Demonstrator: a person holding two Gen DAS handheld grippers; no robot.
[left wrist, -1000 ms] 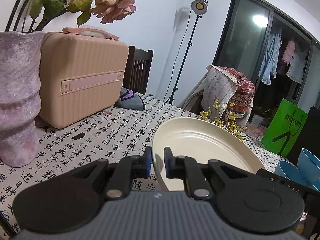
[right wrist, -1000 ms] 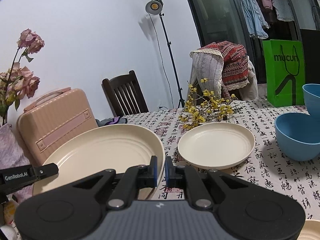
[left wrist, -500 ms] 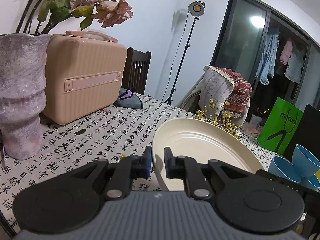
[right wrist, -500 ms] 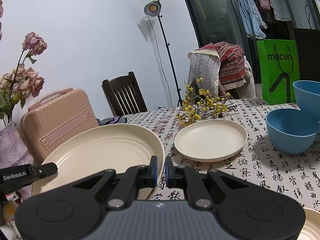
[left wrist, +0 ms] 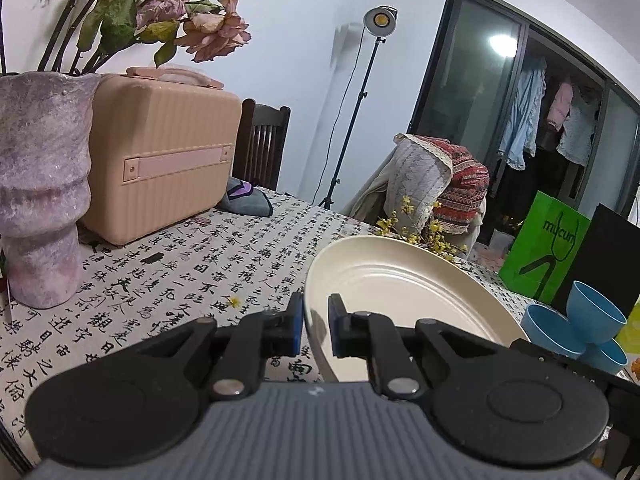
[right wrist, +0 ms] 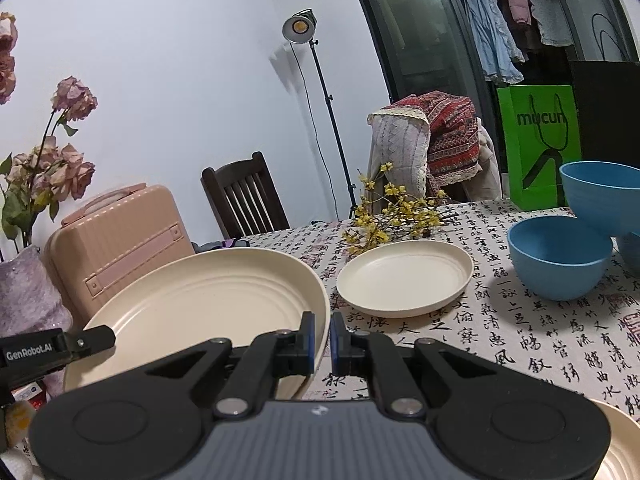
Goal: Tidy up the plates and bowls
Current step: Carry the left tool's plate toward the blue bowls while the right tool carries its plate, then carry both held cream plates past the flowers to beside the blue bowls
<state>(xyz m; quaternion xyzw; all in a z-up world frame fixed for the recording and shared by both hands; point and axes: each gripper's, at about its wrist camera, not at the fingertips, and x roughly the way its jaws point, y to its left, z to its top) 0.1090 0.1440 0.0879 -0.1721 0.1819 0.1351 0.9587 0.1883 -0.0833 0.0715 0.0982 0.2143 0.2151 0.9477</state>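
A large cream plate [left wrist: 400, 292] [right wrist: 208, 300] hangs above the table, held at both sides. My left gripper [left wrist: 316, 320] is shut on its left rim. My right gripper [right wrist: 322, 338] is shut on its right rim, and the left gripper's tip [right wrist: 80, 344] shows at the far side of the plate. A smaller cream plate [right wrist: 404, 276] lies on the table just right of and beyond the big one. Blue bowls [right wrist: 560, 256] [left wrist: 552, 328] stand at the right, one of them [right wrist: 604, 196] tilted on the others.
A pink case [left wrist: 160, 168] and a purple vase [left wrist: 40, 200] with dried roses stand at the left. Yellow flower twigs [right wrist: 384, 216] lie behind the small plate. Another cream plate's rim [right wrist: 624, 440] shows at the near right. A green bag [right wrist: 540, 140] and chairs stand past the printed tablecloth [left wrist: 192, 280].
Both grippers have carried the large plate level across the table. In the right wrist view the small plate and blue bowls have slid left. Both grips are unchanged.
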